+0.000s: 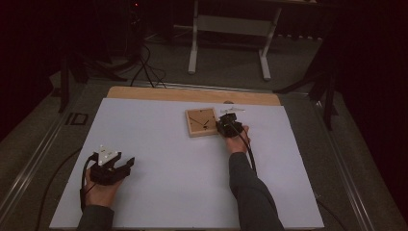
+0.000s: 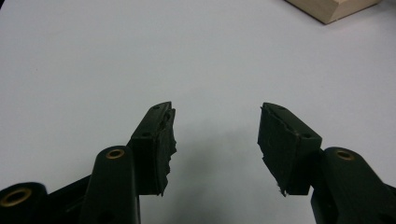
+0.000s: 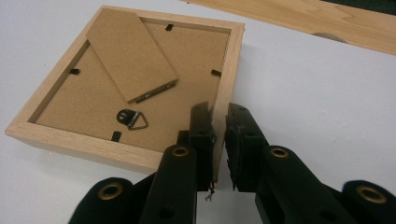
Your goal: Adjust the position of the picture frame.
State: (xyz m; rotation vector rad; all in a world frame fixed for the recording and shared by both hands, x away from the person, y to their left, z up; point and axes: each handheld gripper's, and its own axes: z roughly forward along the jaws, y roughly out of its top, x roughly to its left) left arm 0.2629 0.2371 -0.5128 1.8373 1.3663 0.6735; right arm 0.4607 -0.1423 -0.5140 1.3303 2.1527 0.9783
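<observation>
A square wooden picture frame [image 3: 126, 84] lies face down on the white surface [image 1: 183, 163], toward its far side and a little right of centre, near a bare wooden strip [image 1: 192, 95] that runs along the far edge. The right gripper view gives the detail: the frame's brown backing board, a folded stand flap [image 3: 130, 53] lying across it, a small metal hanging ring [image 3: 132, 119] and dark retaining clips along the inner rim. In that view the right gripper [image 3: 219, 135] has one jaw inside the frame and one outside, closed on the frame's near right side rail. From the high view the same gripper [image 1: 230, 126] is a dark shape at the frame's right edge, with the hand and grey sleeve reaching in from below; the grip itself is too small to make out there. The left gripper [image 1: 111, 168] rests well apart at the near left of the surface. The left gripper view shows its jaws [image 2: 215, 140] spread wide over bare white, holding nothing, with a corner of the frame [image 2: 334, 8] at top right.
</observation>
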